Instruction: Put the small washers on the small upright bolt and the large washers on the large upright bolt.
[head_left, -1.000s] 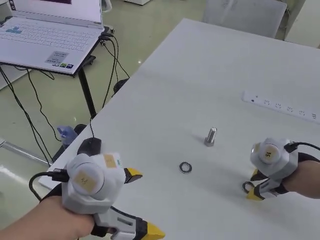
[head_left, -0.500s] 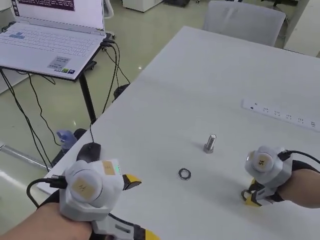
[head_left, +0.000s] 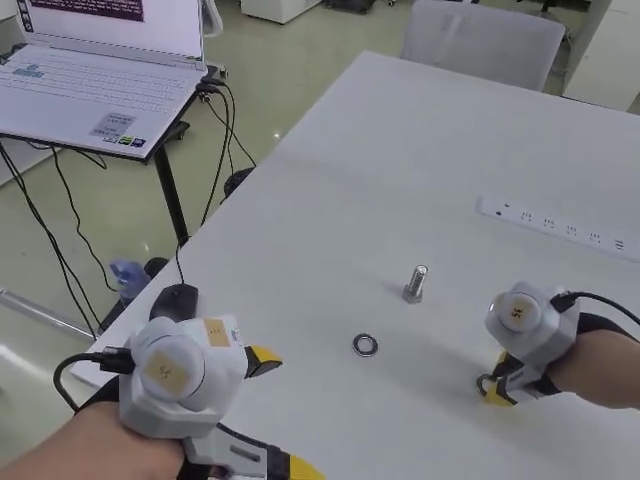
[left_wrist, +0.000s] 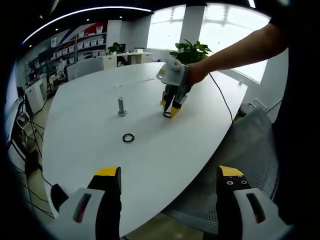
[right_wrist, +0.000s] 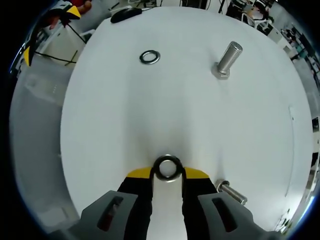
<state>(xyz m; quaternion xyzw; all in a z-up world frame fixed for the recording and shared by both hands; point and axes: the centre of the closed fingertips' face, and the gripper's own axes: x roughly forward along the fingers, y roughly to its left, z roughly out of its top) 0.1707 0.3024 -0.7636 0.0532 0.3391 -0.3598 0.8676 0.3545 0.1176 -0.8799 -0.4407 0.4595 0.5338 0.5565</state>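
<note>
A large steel bolt (head_left: 415, 283) (right_wrist: 227, 60) (left_wrist: 121, 106) stands upright mid-table. A loose washer (head_left: 365, 345) (right_wrist: 149, 57) (left_wrist: 128, 137) lies flat in front of it. My right gripper (head_left: 492, 388) (right_wrist: 168, 173) is low over the table to the bolt's right, shut on another washer (right_wrist: 168, 167) (head_left: 485, 383) pinched between its yellow tips. A smaller bolt (right_wrist: 231, 192) stands close beside its right finger. My left gripper (head_left: 285, 415) (left_wrist: 169, 172) hangs open and empty near the table's front left edge.
A white power strip (head_left: 550, 225) lies at the back right of the white table (head_left: 400, 150). A laptop (head_left: 90, 80) on a stand with hanging cables sits off the table's left side. A grey chair (head_left: 480, 40) stands beyond the far end.
The head camera has shifted a little. My right gripper has edged slightly left toward the large bolt, still holding its washer. The left gripper has hardly moved.
</note>
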